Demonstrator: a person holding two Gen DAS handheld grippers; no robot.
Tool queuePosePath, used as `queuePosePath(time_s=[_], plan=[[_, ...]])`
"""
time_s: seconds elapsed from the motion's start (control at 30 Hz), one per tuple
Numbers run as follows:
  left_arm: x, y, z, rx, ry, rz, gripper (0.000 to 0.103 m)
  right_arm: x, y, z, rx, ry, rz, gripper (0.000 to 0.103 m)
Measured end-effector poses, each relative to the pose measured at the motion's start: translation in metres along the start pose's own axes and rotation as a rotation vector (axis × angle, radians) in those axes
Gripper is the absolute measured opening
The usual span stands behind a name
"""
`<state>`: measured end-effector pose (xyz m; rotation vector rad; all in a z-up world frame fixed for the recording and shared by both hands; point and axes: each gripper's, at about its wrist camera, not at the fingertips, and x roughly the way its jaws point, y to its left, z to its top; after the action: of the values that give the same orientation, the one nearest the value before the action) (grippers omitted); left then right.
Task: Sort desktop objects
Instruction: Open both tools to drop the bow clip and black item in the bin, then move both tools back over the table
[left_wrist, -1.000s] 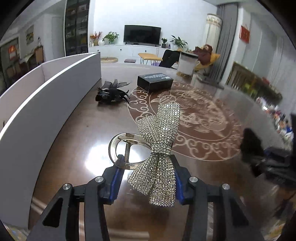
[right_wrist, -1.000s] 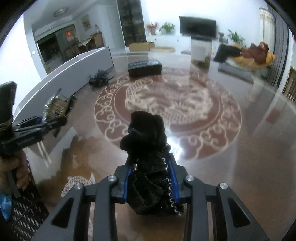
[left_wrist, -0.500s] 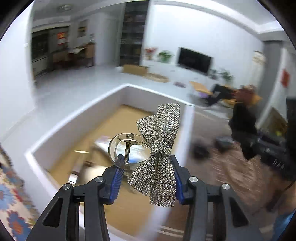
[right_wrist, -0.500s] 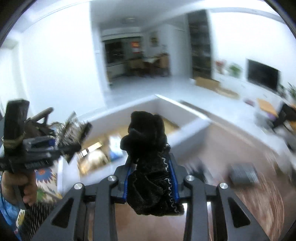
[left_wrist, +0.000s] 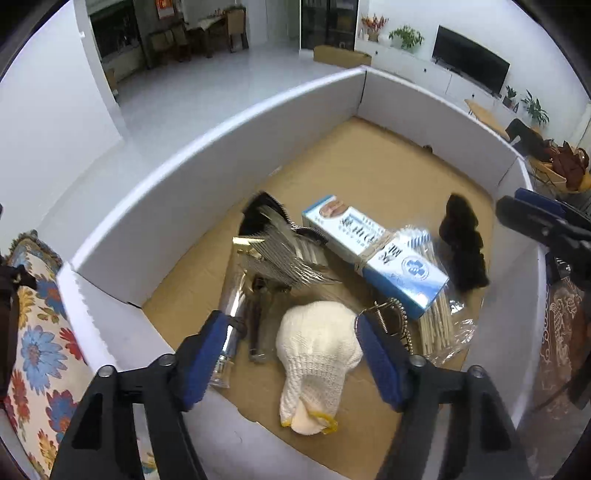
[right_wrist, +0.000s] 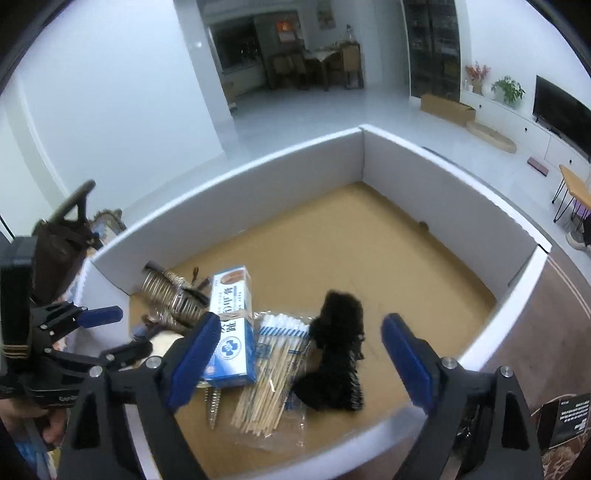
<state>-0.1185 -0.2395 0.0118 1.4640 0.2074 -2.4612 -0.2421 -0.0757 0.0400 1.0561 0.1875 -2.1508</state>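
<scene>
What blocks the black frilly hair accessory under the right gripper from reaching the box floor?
Nothing visible. The right gripper is opening, pads clear of the black frilly hair accessory, which is inside the white-walled cardboard box, beside the clear bag of wooden sticks and overlapping its edge.

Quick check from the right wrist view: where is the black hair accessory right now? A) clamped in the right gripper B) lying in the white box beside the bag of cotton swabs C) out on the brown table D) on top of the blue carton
B: the black hair accessory lies on the floor of the white box, beside the bag of cotton swabs, below the right gripper, whose jaws are opening with nothing pressed between them.
</scene>
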Motion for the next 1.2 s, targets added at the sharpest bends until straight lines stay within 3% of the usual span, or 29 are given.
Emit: queuePosePath(time_s=[0.13,0.23,0.4,0.53,0.6,0.73,0.9,1.2], plan=[[-0.030,-0.016,-0.009,0.002,-0.083,0.004,0.074,-0.038,0.002,-0.008,-0.005,-0.067,-0.022,0.098],[-0.052,-0.021,-0.007,0.005,-0.130,-0.017,0.074,-0.069,0.006,-0.022,-0.012,-0.083,-0.040,0.099],[-0.101,-0.060,-0.034,0.082,-0.208,-0.099,0.076,-0.127,-0.002,-0.077,-0.004,-0.123,-0.068,0.103],[-0.133,-0.117,-0.073,0.206,-0.260,-0.166,0.102,-0.155,-0.027,-0.147,0.031,-0.109,-0.147,0.103],[-0.141,-0.148,-0.095,0.278,-0.274,-0.213,0.103,-0.164,-0.044,-0.185,0.055,-0.094,-0.207,0.103],[-0.127,-0.216,-0.136,0.436,-0.206,-0.285,0.103,-0.172,-0.080,-0.256,0.170,-0.016,-0.338,0.103],[-0.095,-0.269,-0.173,0.561,-0.165,-0.260,0.103,-0.192,-0.113,-0.322,0.317,0.016,-0.442,0.103],[-0.049,-0.286,-0.185,0.533,-0.105,-0.257,0.103,-0.207,-0.132,-0.347,0.382,0.016,-0.550,0.103]])
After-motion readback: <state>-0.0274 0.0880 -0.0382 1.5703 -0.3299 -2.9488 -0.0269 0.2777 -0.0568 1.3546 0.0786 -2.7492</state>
